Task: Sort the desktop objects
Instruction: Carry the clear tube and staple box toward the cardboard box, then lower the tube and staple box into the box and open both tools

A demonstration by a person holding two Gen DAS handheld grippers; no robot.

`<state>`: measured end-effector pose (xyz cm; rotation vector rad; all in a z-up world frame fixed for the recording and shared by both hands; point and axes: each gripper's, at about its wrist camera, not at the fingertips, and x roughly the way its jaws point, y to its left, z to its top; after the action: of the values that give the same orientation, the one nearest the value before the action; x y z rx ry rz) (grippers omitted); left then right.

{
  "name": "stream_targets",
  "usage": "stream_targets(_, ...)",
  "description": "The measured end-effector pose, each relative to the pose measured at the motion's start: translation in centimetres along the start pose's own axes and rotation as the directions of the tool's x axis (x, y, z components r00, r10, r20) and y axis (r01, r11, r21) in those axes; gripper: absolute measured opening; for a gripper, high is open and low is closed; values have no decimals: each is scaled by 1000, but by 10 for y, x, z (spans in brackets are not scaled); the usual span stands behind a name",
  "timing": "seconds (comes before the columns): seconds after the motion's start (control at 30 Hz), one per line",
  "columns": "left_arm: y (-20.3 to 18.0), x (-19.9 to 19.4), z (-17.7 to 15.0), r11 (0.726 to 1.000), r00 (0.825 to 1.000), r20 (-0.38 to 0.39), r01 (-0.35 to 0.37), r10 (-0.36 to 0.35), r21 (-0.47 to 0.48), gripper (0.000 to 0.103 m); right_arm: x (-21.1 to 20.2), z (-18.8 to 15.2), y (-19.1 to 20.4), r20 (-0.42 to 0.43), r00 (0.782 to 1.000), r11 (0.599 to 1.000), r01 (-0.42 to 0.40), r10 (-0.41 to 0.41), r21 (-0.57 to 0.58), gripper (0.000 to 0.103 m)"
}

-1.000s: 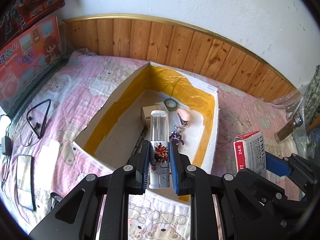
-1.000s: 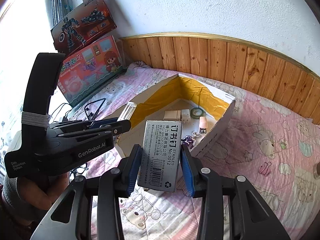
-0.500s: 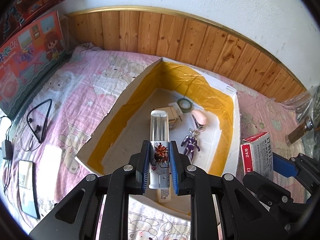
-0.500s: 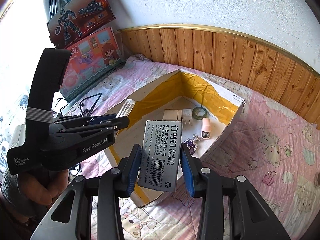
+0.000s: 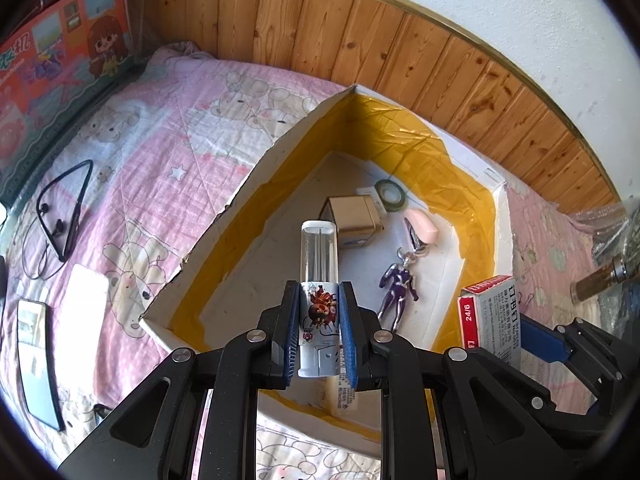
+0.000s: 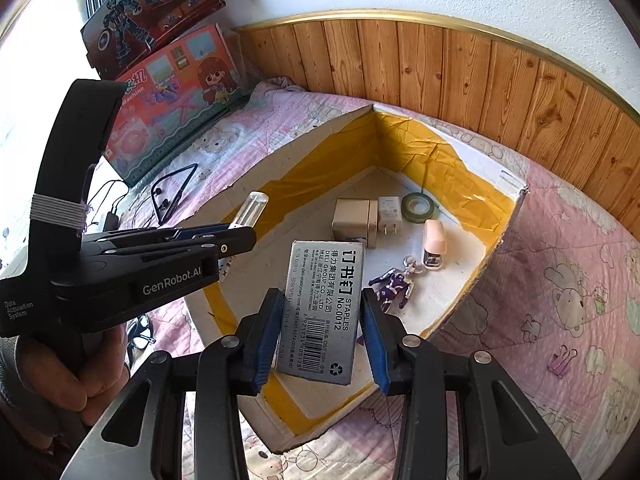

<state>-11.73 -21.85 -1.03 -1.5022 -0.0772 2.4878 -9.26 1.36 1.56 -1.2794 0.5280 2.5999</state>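
Covering the whole surface, a pink quilt [image 5: 168, 148] printed with bears carries everything. Two toy boxes [image 6: 160, 52] lean at its far left edge against the wall.

Open cardboard box [image 5: 276, 152], inner walls lined with yellow tape, sits mid-quilt toward the wood-panelled back edge. Inside, on its floor: tan charger block [image 6: 354, 220], white plug adapter [image 6: 390, 212] just beside it, green tape roll [image 6: 420, 206] near the far corner, pink mini stapler [image 6: 434, 246], purple figure keychain [image 6: 390, 286] toward the near right wall.

Left gripper [image 5: 319, 332] clenched on a clear-topped tube [image 5: 319, 276] with a cartoon label, held upright over the near part of the box. A hand [image 6: 80, 372] grips its handle.

Right gripper [image 6: 320, 328] clamped on a grey staples box [image 6: 324, 308], red-ended, hanging above the box's near right wall.

On the quilt left of the box: neckband earphones [image 5: 60, 216], white card, dark phone [image 5: 34, 356] near the front left edge. Pink binder clips [image 6: 562, 358] lie at the right.
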Motion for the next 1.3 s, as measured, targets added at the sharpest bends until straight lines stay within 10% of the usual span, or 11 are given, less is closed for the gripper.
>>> stream_targets(1.03, 5, 38, 15, 999, 995, -94, -32, 33, 12, 20, 79, 24, -2, -228, 966, 990, 106, -126, -98, 42)
stream_targets(1.3, 16, 37, 20, 999, 995, -92, -25, 22, -32, 40, 78, 26, -9, -227, 967, 992, 108, -120, -67, 53)
